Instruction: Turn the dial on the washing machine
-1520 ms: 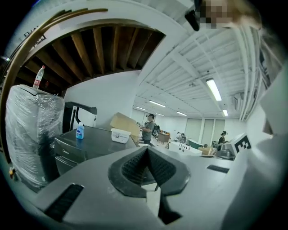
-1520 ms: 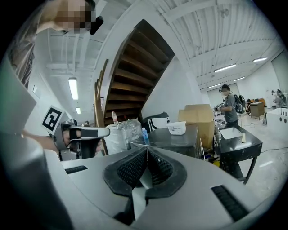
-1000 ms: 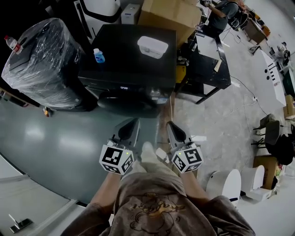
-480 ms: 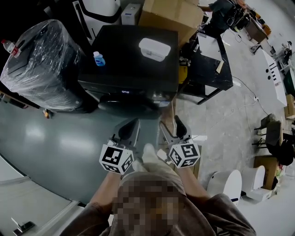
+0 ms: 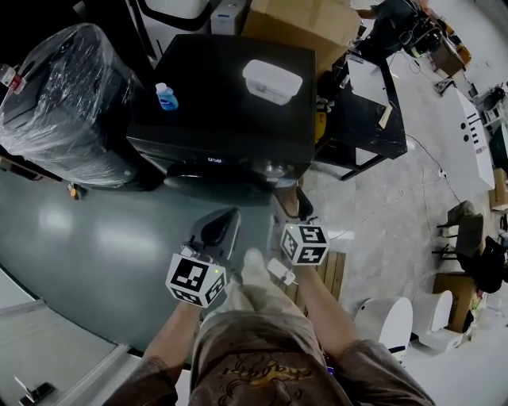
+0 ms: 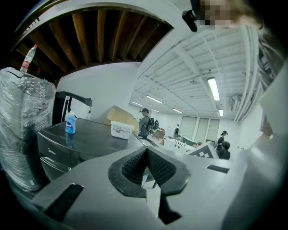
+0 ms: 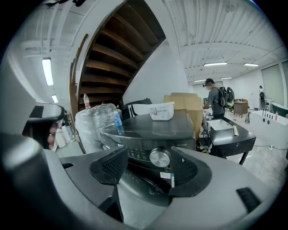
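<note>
1. Washing machine: black, flat top. It stands directly ahead of both grippers, its control panel facing them.
2. Plastic-wrapped bulky item: stands just beside the machine, on its left in the head view.
3. Cardboard box: brown, behind the machine's far right corner.
4. Black table: to the machine's right.
5. Right gripper: the jaws stand wide apart and have just been opening. Nothing is gripped, and the pads touch nothing. It points at the panel's right end and is short of it.
6. Left gripper: the jaws are closed together, pad against pad, with nothing between them. It is held lower left of the right gripper, apart from the machine.
7. White lidded container: lies on the machine's top, toward the right rear.
8. Blue bottle: upright on the top, near the left edge.
9. Dial: a round silver knob at the right end of the front panel. In the right gripper view it shows in the gap between the open pads, nearer the right pad and beyond the tips, untouched.
</note>
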`<state>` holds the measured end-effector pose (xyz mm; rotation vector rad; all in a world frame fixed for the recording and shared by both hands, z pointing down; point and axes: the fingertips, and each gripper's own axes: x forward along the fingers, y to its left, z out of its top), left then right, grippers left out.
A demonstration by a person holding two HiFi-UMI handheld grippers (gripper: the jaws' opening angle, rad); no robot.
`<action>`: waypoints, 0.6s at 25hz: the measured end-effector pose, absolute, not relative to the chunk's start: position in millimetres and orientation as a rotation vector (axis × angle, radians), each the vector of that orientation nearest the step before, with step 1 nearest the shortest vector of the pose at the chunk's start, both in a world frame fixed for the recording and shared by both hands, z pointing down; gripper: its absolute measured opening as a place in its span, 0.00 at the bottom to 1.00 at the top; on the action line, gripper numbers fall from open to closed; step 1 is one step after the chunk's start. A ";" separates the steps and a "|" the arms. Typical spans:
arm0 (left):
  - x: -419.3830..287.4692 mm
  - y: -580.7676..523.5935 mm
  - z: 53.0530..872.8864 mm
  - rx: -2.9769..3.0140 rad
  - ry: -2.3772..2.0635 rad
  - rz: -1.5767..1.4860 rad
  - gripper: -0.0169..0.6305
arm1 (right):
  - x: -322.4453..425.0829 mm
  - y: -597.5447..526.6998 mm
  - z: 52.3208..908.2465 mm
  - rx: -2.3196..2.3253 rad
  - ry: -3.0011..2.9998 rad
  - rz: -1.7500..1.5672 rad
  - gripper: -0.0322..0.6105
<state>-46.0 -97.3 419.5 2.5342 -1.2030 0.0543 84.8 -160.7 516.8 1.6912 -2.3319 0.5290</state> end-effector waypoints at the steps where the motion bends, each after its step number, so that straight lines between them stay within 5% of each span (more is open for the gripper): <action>1: -46.5 -99.3 422.9 2.533 -1.200 0.059 0.01 | 84.0 -168.5 524.1 1.693 -2.319 0.537 0.46; 15: -51.5 -118.8 452.3 2.514 -1.187 0.098 0.01 | 87.9 -226.9 604.9 1.749 -2.100 0.653 0.46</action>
